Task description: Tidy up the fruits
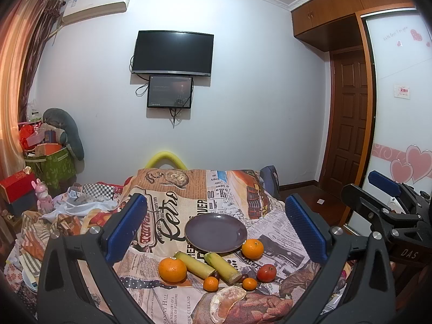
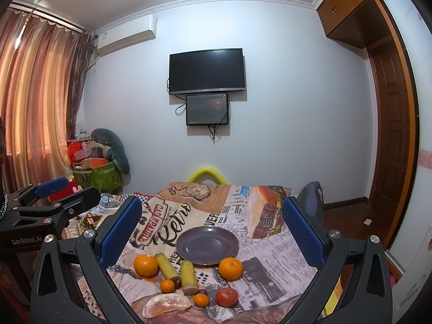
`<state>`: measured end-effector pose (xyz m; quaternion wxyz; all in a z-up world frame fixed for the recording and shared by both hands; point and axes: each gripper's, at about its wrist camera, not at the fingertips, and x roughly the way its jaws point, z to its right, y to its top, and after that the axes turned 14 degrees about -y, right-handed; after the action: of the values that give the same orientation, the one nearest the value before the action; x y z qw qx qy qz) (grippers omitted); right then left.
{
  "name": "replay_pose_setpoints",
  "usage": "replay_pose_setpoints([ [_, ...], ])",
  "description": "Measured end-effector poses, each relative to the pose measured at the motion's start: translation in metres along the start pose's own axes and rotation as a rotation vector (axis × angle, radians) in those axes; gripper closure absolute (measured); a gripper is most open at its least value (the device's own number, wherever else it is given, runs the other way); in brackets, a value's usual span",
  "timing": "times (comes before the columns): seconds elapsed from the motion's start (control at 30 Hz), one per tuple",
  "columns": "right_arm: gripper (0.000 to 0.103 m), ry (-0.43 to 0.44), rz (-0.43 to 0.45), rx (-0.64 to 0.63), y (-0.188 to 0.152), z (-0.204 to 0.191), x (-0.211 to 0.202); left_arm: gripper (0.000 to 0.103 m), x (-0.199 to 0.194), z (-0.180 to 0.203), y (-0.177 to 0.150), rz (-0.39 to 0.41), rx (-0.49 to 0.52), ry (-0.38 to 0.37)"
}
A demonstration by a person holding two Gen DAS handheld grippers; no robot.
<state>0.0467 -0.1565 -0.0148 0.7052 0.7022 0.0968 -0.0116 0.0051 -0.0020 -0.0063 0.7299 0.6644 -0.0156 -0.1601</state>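
A newsprint-patterned cloth (image 2: 270, 253) carries a plate (image 2: 207, 246), oranges (image 2: 230, 268), cane pieces (image 2: 189, 276) and a tomato (image 2: 226, 296).

Straight ahead of my claw, a black television (image 1: 172, 52) hangs on the white wall, with a smaller dark screen (image 1: 170, 91) mounted just below it and cables dangling under both. High to my left, an air conditioner (image 1: 94, 4) sits near the ceiling beside long orange-brown curtains (image 2: 35, 102). Lower left, a green bag (image 1: 52, 167) stuffed with boxes stands in the corner, a grey plush toy (image 1: 68, 132) leaning over it, and a pink rabbit figure (image 1: 43, 195) nearer me. To my right stand a brown wooden door (image 1: 351, 124) and overhead wooden cabinets (image 1: 348, 2). A yellow foam arch (image 2: 208, 175) peeks up past the printed cloth (image 1: 167, 208).
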Motion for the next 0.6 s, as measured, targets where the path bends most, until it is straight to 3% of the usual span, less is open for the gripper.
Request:
replay_pose_setpoints([
  [0.3,0.000,0.000,-0.034,-0.013,-0.007,-0.004,0.014,0.000,0.010,-0.010,-0.008,-0.024,-0.015,0.015],
  [0.6,0.000,0.000,-0.103,-0.089,-0.027,-0.017,0.048,0.000,0.042,-0.041,-0.026,-0.108,-0.068,0.072],
])
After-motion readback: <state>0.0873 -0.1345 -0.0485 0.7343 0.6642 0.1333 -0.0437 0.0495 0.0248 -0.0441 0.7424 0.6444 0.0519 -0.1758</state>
